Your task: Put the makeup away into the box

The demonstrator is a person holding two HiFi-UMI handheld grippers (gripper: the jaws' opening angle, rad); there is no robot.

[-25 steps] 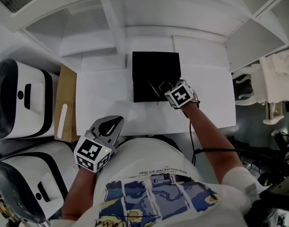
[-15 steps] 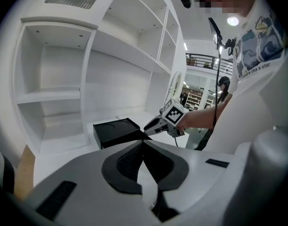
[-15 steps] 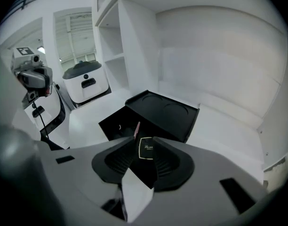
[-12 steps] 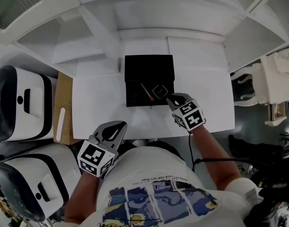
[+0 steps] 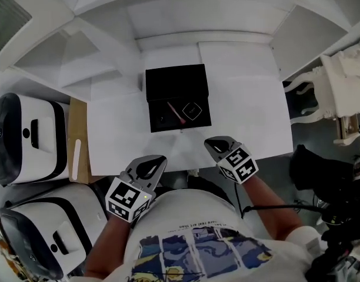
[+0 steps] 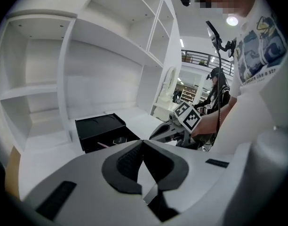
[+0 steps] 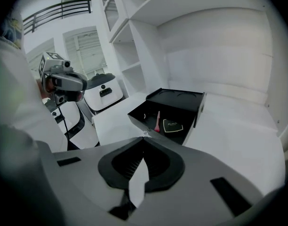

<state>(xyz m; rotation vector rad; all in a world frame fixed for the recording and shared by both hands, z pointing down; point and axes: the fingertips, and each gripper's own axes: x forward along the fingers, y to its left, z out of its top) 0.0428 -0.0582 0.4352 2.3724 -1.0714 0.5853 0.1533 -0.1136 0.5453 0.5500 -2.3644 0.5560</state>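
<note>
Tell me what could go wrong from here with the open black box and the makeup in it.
The box stands open, with the pink stick lying slantwise beside the compact. If the stick sits proud, shutting the box may jam on it. The left gripper and the right gripper, whose jaws have just closed on nothing, are both shut, so a push from either might slide the box across the smooth table.
</note>
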